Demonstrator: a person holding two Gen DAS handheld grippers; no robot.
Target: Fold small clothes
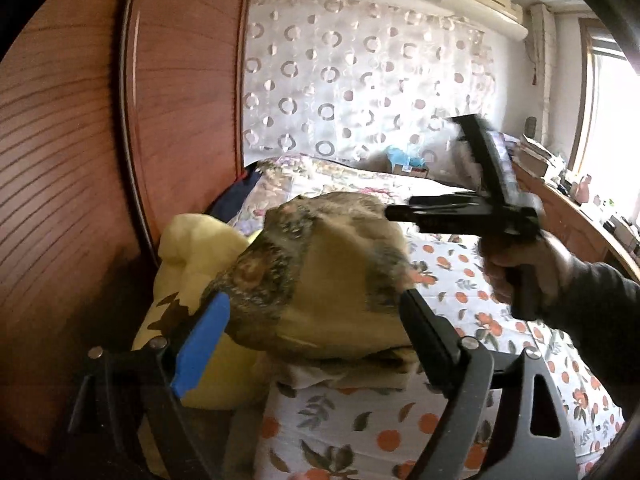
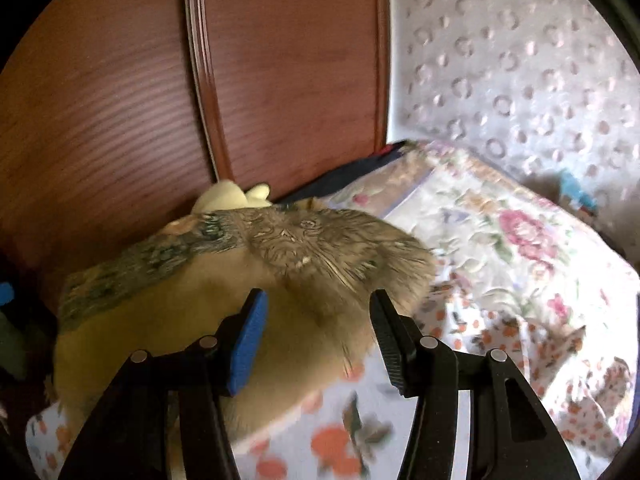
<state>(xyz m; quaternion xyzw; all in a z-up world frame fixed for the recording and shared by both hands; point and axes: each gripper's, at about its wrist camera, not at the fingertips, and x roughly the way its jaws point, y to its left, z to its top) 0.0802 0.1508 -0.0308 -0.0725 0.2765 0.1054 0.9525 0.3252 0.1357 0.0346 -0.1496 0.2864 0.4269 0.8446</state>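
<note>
No readable text

Neither wrist view shows a legible word, number, label or brand (the small box (image 1: 409, 168) at the far edge of the bed (image 1: 460, 280) is too blurred to read).

From my feed, the folded garment (image 1: 340, 280) sits on a stack at the bed (image 1: 460, 420) corner, cushion (image 1: 192, 256) just left of it, wardrobe (image 1: 120, 140) behind, quilt (image 2: 480, 232) further back, curtain (image 1: 360, 80) beyond.
</note>
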